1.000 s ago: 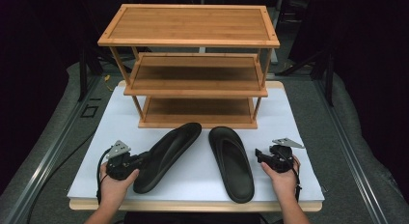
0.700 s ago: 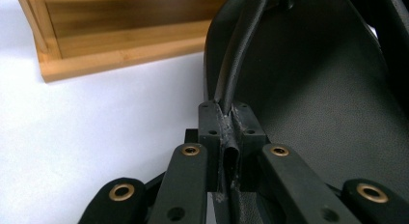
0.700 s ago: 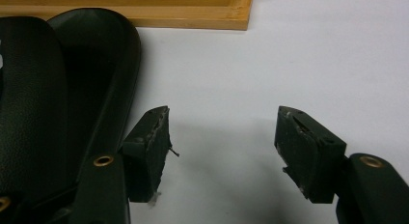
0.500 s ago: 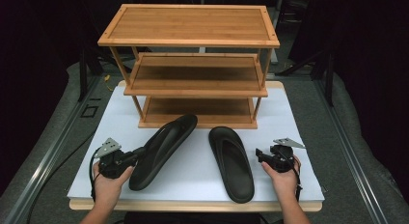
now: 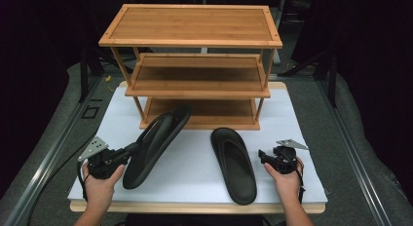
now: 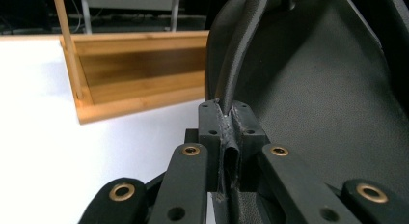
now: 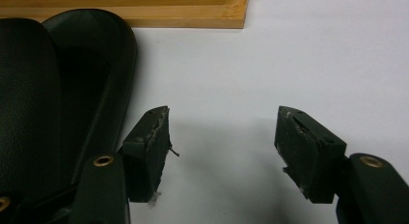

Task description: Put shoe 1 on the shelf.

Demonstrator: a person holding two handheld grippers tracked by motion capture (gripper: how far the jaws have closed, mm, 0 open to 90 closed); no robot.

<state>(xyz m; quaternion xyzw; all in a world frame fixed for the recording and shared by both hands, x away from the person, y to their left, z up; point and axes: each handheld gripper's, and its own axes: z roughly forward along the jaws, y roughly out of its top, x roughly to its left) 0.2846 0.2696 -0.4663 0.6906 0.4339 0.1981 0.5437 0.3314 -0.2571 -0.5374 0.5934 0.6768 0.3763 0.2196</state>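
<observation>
the left gripper [image 5: 127,152] is clamped on the strap of the left slipper [image 5: 155,144], which is tilted, its toe at the bottom shelf of the bamboo rack [image 5: 195,65]. the right slipper [image 5: 234,163] lies flat in front of the rack. the right gripper [image 5: 263,156] stands just beside it, jaws apart with nothing between them.

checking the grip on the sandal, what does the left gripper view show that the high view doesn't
Left gripper view: the sandal strap pinched between the shut jaws of the left gripper, seen close.

High view: the three-shelf bamboo rack, the second sandal lying flat on the white board, and the right gripper beside it.

Both: the held sandal, the rack's bottom shelf and the white board.
</observation>
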